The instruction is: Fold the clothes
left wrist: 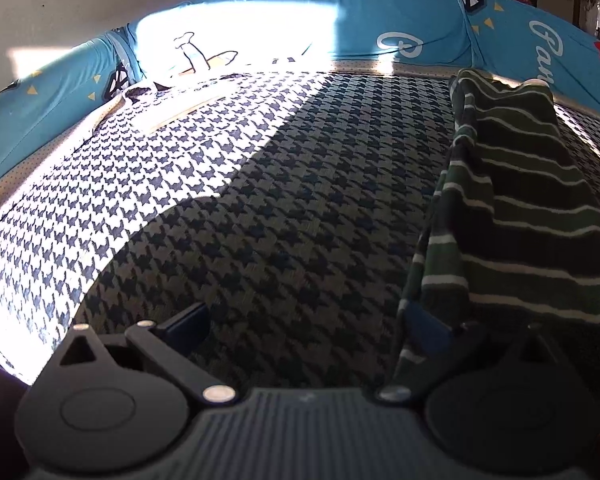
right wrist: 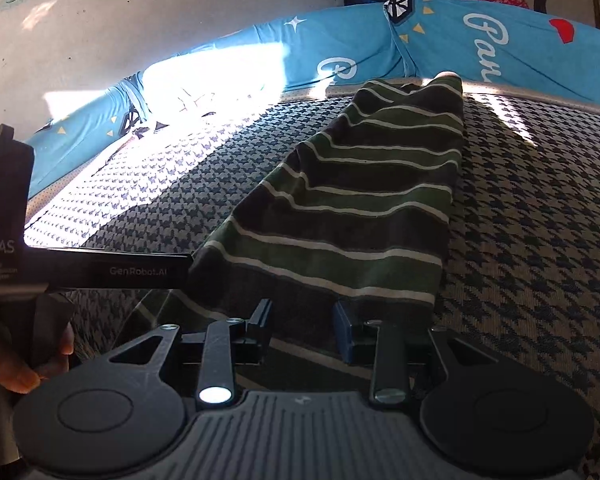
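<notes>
My right claw (right wrist: pixel 302 326) stands part open, jaws apart, nothing pressed between the pads. The near hem of the striped garment (right wrist: pixel 352 216) lies directly ahead of the fingertips, with more of its cloth beneath and between the fingers. My left claw (left wrist: pixel 308 322) is wide open and grips nothing; its right finger (left wrist: pixel 426 326) sits against the garment's left edge, though I cannot tell whether it touches.

The striped garment, dark green with thin white bands, lies folded into a long narrow strip on the bed (left wrist: pixel 260 208), running away from me toward the far edge. The bed carries a houndstooth cover, half in hard sunlight. In the right wrist view, the left claw's body (right wrist: pixel 112 270) reaches the garment's left side, with my left hand (right wrist: pixel 24 368) below it. A blue printed bumper (right wrist: pixel 440 36) borders the bed's far side.
</notes>
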### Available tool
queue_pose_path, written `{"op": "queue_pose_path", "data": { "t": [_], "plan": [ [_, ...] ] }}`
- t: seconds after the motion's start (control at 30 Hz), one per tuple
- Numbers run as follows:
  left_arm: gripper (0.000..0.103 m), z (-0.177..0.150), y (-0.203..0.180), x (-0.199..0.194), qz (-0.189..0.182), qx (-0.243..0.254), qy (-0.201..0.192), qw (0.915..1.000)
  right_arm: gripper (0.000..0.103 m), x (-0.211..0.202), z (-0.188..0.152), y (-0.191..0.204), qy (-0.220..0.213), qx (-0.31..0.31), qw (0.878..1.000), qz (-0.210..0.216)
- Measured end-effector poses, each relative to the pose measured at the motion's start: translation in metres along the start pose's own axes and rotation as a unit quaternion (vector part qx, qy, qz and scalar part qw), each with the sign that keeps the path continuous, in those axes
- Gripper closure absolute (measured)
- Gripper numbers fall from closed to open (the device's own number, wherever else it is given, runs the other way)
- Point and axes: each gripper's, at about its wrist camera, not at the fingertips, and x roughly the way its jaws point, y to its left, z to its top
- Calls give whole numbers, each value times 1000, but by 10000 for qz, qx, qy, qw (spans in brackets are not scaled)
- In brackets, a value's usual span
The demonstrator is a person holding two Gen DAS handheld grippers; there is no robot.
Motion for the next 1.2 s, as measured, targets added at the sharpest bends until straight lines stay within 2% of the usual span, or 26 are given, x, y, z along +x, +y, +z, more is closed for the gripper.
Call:
{"op": "queue_pose_path", "data": {
  "t": [0.23,0.53,0.7,0.8,1.2],
  "plan": [
    [0,0,3,0,20,-70,49,10000,67,-9,-11,6,93,-114,9999,-72],
    [0,-1,8,-6,-42,-319,143,9994,57,-19,-22,14,304,-298,9990,-102],
    [0,-3,-3,-15,-151,-130,-30,9998,56,-26,-24,13,345,-211,9992,-40],
    [0,-3,-10,-14,-108,-10,1,9999,56,-28,-23,10,329,-62,9994,17],
    [0,-9,-11,-12,-117,-84,66,9999,56,-28,-5,0,262,124,9996,49]
  ]
}}
